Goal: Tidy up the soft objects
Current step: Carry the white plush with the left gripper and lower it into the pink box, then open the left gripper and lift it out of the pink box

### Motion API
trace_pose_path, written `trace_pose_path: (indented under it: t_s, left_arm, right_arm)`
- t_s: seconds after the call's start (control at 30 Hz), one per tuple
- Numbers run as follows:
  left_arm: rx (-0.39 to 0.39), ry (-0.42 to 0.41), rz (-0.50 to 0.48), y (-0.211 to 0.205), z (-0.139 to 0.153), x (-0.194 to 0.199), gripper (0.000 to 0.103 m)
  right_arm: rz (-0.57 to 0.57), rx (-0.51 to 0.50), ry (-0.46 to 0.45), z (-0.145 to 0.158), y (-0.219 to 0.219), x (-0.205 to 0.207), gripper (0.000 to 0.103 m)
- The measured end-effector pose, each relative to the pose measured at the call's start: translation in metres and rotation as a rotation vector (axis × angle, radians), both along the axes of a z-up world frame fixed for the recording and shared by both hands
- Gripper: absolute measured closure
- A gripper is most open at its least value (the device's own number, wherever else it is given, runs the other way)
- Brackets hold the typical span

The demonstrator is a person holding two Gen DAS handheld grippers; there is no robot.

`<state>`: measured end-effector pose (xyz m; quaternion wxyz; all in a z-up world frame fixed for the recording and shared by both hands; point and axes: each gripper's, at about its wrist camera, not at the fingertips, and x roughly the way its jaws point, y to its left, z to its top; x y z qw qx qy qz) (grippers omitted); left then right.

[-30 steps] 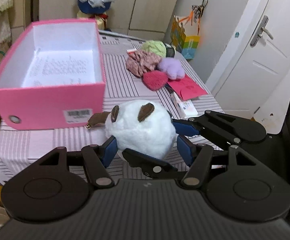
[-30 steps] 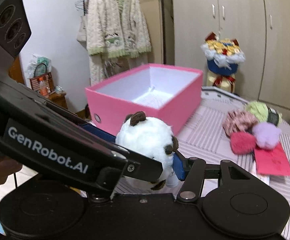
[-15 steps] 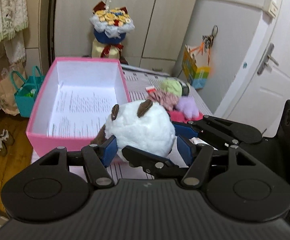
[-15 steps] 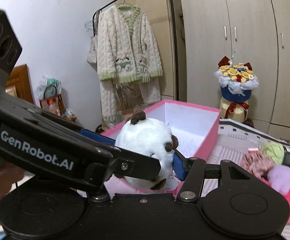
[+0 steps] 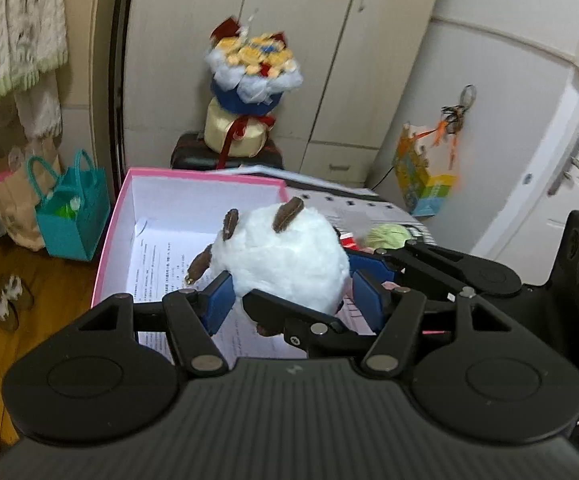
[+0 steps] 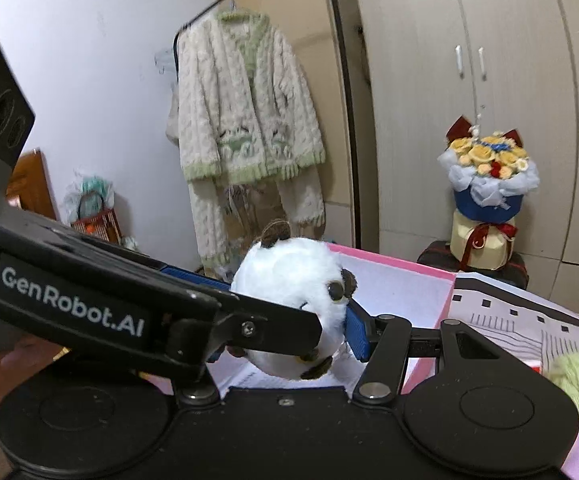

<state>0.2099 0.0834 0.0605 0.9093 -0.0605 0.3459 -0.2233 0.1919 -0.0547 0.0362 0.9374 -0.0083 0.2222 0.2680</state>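
Note:
A round white plush toy (image 5: 285,256) with brown ears hangs over the open pink box (image 5: 113,224), held from two sides at once. My left gripper (image 5: 293,300) is shut on the toy, its blue pads (image 5: 219,304) at the flanks. My right gripper (image 6: 285,344) is shut on the toy (image 6: 293,276) too; its right pad (image 6: 355,332) presses the toy's face and its other finger is hidden behind the left gripper's body. The box (image 6: 409,268) holds only a printed sheet. A green soft ball (image 5: 387,236) lies on the table to the right.
The table has a striped cloth (image 6: 529,320). A flower bouquet (image 5: 251,76) stands on a dark stool behind the box. A teal bag (image 5: 71,216) sits on the wooden floor at the left. A knitted cardigan (image 6: 245,128) hangs on a rack. A white door (image 5: 569,168) is at the right.
Both grippers have risen and carried the toy forward, from the table in front of the box to above its open top. The grips have not changed.

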Motion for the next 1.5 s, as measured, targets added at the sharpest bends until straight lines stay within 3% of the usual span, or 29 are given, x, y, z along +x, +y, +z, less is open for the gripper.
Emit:
trace_pose_path:
  t_s: [0.4, 0.63, 0.93, 1.07, 1.5]
  left_arm:
    - [-0.062, 0.201, 0.037, 0.009, -0.056, 0.107, 0.043]
    - [-0.099, 0.297, 0.032, 0.012, -0.081, 0.138, 0.046]
    - [-0.124, 0.336, 0.021, 0.006, -0.093, 0.156, 0.049]
    - [-0.089, 0.315, 0.020, 0.004, -0.094, 0.153, 0.049]
    - [0.095, 0.075, -0.025, 0.014, -0.046, 0.087, 0.038]
  right_arm:
    - [0.057, -0.180, 0.137, -0.033, 0.013, 0.101, 0.041]
    - [0.099, -0.331, 0.143, -0.047, 0.025, 0.122, 0.041]
    - [0.044, -0.440, 0.143, -0.052, 0.031, 0.132, 0.038]
    - [0.010, -0.469, 0.134, -0.054, 0.032, 0.129, 0.036]
    - [-0.004, -0.375, 0.169, -0.031, 0.028, 0.082, 0.033]
